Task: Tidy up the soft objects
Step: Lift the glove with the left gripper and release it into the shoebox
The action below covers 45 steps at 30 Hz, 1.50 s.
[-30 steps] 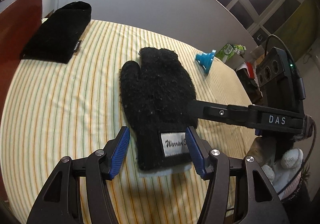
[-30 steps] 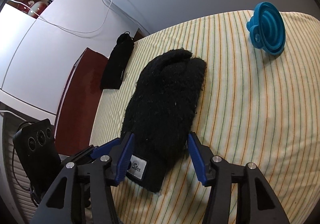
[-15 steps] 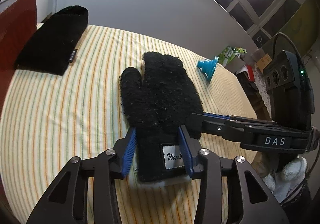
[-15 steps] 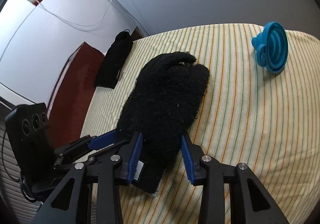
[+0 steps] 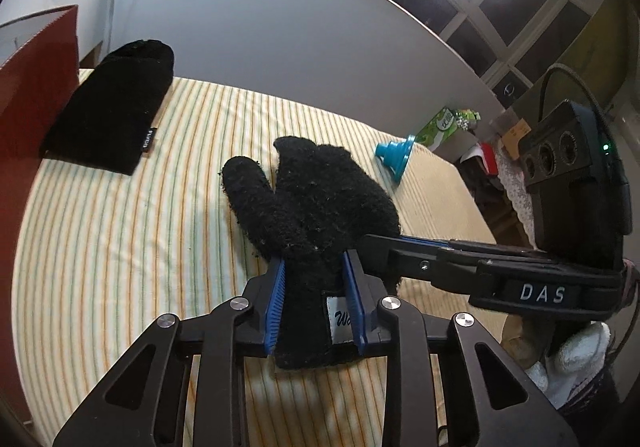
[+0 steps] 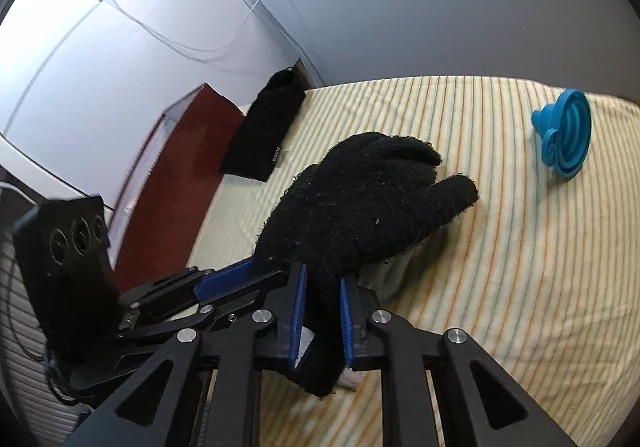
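Observation:
A fuzzy black glove [image 5: 316,203] with a white label lies on the striped cloth [image 5: 120,247]. My left gripper [image 5: 314,267] is shut on its cuff, blue pads pressing both sides. My right gripper [image 6: 322,283] is also shut on the cuff from the other side; the glove [image 6: 360,199] rises a little off the cloth near the cuff, its fingers resting down. The right gripper's arm [image 5: 500,271] reaches in from the right in the left wrist view.
A second black soft item [image 5: 112,115] lies at the far left of the cloth, next to a dark red panel [image 5: 36,87]; it also shows in the right wrist view [image 6: 268,131]. A blue funnel [image 6: 564,135] lies at the far right.
Both grippers have closed from open onto the glove's cuff. The cuff end has lifted slightly off the cloth.

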Available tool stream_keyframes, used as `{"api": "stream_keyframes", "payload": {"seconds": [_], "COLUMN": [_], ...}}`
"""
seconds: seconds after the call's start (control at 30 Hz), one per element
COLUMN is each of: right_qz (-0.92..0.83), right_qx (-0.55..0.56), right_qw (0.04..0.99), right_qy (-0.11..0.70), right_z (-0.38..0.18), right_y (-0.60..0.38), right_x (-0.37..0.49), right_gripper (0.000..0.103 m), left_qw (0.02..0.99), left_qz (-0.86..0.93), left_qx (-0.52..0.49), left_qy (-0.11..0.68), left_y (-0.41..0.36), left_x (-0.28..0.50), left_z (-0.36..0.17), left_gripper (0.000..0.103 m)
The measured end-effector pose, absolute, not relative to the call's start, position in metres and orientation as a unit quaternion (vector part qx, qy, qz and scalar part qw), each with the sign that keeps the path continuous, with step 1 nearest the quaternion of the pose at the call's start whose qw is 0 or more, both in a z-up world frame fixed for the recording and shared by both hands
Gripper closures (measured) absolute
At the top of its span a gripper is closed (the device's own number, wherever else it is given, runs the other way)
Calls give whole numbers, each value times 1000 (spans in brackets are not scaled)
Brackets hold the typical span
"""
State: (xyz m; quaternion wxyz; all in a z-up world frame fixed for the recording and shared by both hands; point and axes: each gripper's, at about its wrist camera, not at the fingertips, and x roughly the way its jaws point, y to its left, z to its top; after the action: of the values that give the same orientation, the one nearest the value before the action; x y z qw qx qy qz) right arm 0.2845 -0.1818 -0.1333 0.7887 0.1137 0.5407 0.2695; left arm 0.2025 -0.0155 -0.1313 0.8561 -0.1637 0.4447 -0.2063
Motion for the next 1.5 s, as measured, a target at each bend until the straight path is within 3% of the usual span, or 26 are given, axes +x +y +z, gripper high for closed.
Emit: {"api": "stream_keyframes", "payload": {"seconds": [0.8, 1.5], "right_qz": [354, 430], "right_qx": [77, 29], "right_qw": [802, 770], "right_qy": [475, 470], "right_z": [-36, -31], "right_y": [-90, 63], "right_x": [260, 274], "right_gripper": [91, 91], "left_qw": [909, 931], "left_qz": [-179, -76], "left_qx": [-161, -178], "left_qy": [341, 309], "left_y": [48, 180], "left_x": [149, 140], "left_z": [-32, -16], "left_gripper": [79, 79]}}
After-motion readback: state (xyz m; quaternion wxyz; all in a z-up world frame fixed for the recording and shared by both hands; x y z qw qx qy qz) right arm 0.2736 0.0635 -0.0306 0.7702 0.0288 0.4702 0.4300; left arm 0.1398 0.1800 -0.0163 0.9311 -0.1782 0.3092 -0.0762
